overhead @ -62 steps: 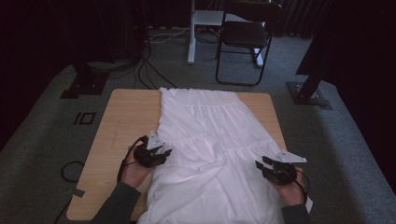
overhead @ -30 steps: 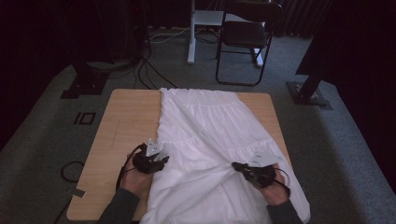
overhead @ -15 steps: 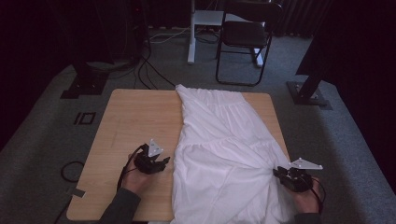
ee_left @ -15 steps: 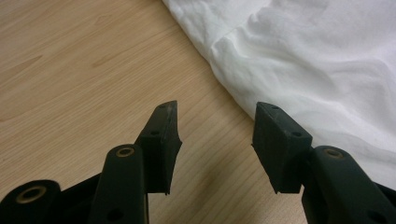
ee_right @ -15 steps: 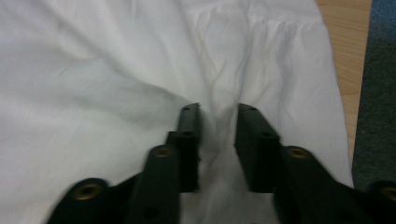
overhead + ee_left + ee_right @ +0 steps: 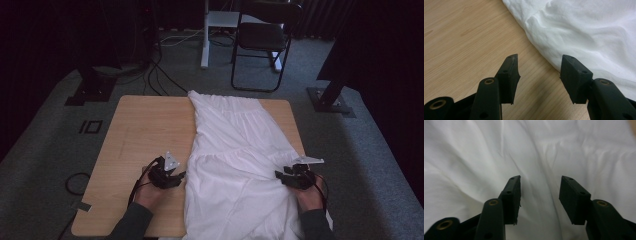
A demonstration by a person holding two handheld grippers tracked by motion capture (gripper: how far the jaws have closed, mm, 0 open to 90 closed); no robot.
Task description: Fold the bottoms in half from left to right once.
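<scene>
wooden table [image 6: 140, 130], black chair [image 6: 262, 37], floor cables [image 6: 160, 70]

White garment [image 6: 235, 150], wrinkled, spread flat lengthwise on the table's right half; near end overhanging the front edge

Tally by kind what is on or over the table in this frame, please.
White garment: 1
Black two-jaw grippers: 2, the left gripper and the right gripper, both open
Total: 3
</scene>
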